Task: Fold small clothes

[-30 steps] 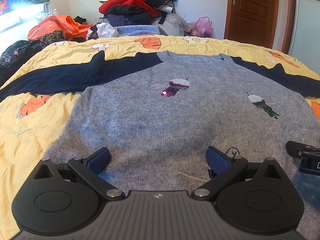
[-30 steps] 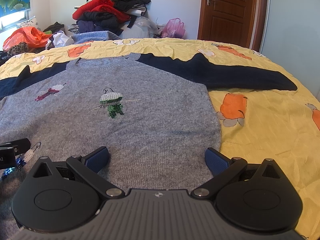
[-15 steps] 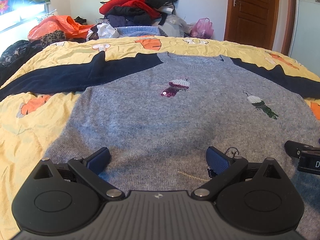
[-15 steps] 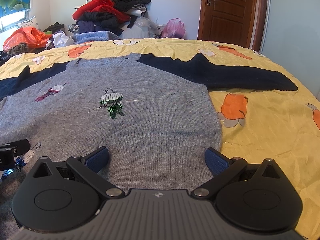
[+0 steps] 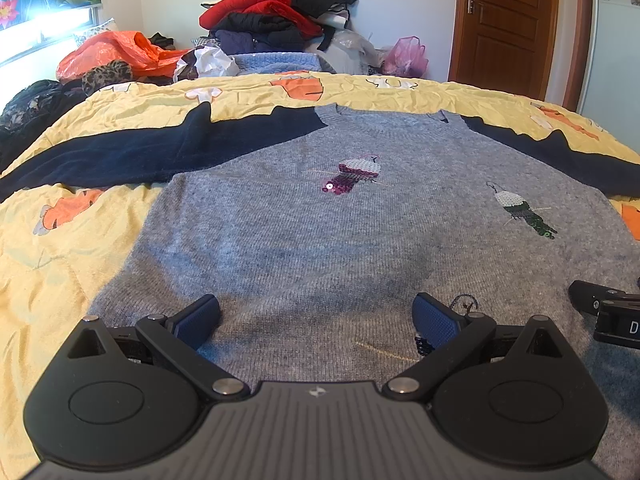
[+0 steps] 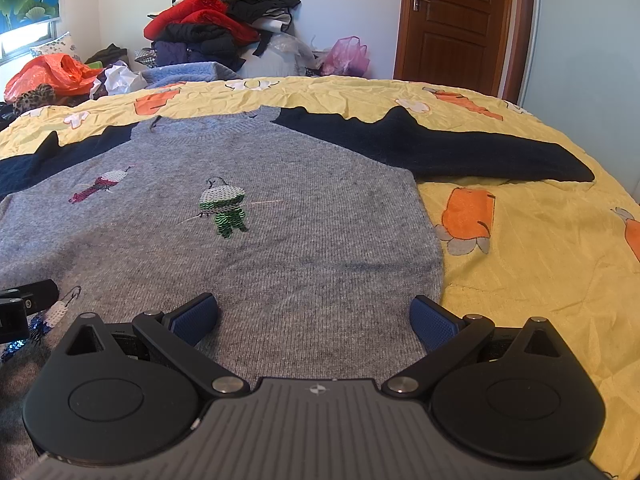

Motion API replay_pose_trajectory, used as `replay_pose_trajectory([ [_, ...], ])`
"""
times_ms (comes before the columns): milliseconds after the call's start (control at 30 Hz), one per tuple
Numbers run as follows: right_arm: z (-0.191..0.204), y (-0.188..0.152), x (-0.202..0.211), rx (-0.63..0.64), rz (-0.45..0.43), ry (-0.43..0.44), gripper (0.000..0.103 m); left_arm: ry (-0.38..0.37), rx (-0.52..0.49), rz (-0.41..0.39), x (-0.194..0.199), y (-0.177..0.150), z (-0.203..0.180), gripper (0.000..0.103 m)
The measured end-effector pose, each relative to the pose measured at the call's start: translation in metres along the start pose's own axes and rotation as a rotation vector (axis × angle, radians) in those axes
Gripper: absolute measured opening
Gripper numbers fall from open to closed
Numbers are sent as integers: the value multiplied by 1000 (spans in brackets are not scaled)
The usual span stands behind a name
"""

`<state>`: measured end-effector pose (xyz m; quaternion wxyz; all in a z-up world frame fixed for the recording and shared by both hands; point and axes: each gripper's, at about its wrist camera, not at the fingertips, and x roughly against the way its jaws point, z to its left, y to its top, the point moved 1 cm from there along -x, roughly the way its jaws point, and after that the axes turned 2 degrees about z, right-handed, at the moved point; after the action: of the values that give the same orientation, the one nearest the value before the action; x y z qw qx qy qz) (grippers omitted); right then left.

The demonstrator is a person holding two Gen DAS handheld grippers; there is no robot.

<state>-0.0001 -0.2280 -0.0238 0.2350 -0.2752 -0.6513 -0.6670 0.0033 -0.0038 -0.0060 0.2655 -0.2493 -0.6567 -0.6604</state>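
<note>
Left wrist view: the left gripper sits low over the bottom edge of a gray sweater. Its two blue fingers are spread wide apart and hold nothing. The sweater lies flat on a yellow bedspread, straight ahead of the gripper, with its dark blue sleeves stretched out to both sides. A pink sequin bird is ahead, and a green sequin bird is ahead and to the right. The right gripper pokes in at the far right edge.

In the right wrist view, the right gripper is also spread wide and empty, over the sweater's bottom right corner. Far ahead, past the bed, is a pile of clothes. A pink plastic bag sits near a brown door; I cannot tell what is in the bag.
</note>
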Motion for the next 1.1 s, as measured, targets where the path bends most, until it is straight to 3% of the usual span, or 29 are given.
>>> replay_pose_trajectory([
  [400, -2, 0, 0, -2, 3, 8, 103, 0, 0, 0, 0, 0, 0, 103],
  [567, -15, 15, -2, 26, 34, 82, 103, -1, 1, 0, 0, 0, 0, 103],
  [767, -92, 75, -14, -28, -68, 102, 103, -1, 1, 0, 0, 0, 0, 103],
  [833, -137, 97, -27, -133, -77, 138, 102, -1, 1, 0, 0, 0, 0, 103],
  [967, -234, 121, -57, -495, -104, 180, 95, -2, 1, 0, 0, 0, 0, 103],
  [1100, -303, 117, -82, -761, -153, 68, 91, -1, 1, 0, 0, 0, 0, 103],
])
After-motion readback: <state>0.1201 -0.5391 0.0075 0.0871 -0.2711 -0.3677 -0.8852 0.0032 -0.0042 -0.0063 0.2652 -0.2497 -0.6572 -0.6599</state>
